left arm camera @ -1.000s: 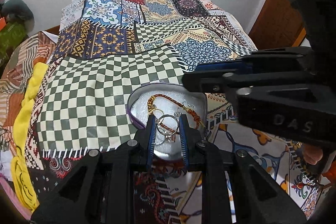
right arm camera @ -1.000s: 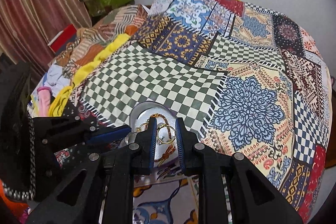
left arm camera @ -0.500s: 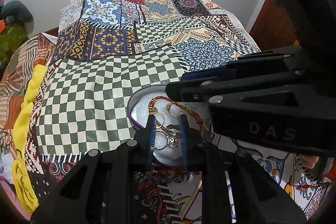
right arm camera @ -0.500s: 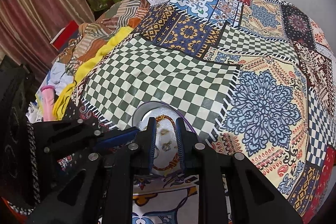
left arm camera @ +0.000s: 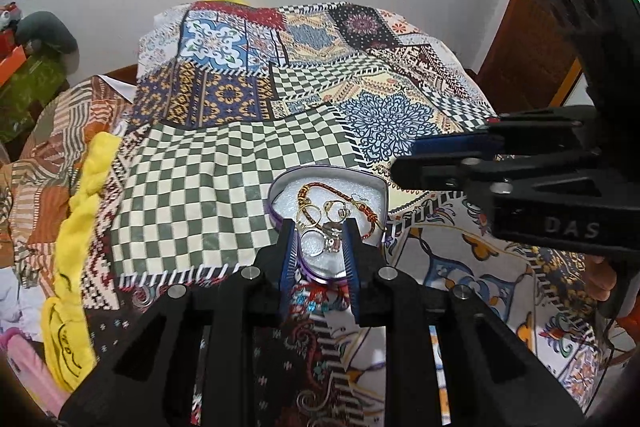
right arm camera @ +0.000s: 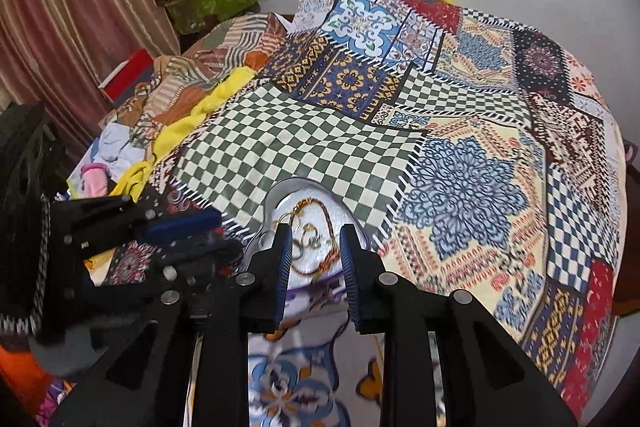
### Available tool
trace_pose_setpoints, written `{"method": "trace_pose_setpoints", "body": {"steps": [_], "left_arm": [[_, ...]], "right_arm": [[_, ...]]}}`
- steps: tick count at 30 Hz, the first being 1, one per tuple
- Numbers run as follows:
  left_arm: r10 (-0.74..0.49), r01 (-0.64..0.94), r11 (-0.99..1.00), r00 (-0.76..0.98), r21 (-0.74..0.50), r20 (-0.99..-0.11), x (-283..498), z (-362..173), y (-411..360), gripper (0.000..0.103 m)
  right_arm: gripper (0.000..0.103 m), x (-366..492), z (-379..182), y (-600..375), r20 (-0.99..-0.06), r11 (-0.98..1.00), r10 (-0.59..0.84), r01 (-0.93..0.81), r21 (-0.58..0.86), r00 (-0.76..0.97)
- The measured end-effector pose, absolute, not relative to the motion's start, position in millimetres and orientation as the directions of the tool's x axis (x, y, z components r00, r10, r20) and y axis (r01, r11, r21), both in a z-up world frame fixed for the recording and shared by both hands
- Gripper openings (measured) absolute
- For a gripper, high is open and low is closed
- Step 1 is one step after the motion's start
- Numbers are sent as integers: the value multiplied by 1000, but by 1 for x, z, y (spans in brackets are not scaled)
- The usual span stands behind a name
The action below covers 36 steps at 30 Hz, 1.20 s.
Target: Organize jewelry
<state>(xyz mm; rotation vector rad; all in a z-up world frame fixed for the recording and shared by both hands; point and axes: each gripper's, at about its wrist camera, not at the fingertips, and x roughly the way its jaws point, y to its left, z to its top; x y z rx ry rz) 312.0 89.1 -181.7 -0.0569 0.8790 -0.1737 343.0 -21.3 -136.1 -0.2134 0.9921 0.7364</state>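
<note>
Your left gripper [left arm camera: 319,233] is gaping, gripping nothing | your right gripper [right arm camera: 315,242] is opening, empty | heart-shaped tin [left arm camera: 280,187] is cradling a braided bracelet [left arm camera: 362,209]; rings [left arm camera: 316,217] are showing clearly only left.

"DAS" on right tongs [left arm camera: 452,151]

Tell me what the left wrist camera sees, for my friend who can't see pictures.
A heart-shaped tin holding rings and a red beaded bracelet sits on a patchwork bedspread. The left gripper hovers above it, jaws holding nothing. The right gripper reaches in from the right.
</note>
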Motion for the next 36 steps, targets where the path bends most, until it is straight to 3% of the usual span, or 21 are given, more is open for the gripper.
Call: {"method": "trace_pose_setpoints", "body": {"steps": [13,31,33,36], "left_arm": [[-153,138,987,668,-81,-728,248,-152,88,42],[-145,83,989,559,-119,-816,226,-213,109,42],[-143,81,990,554,-119,-820,226,-217,110,42],[-148,80,989,554,-124,-820,228,-222,111,42]], "right_arm": [[28,282,-119,-56,-793,759,438,-647,74,423],[28,262,-186,-37,-890,698,344,-715,30,299],[25,263,-189,-36,-892,696,344,-718,32,294],[11,260,-192,-34,-893,691,341,-722,26,294]]}}
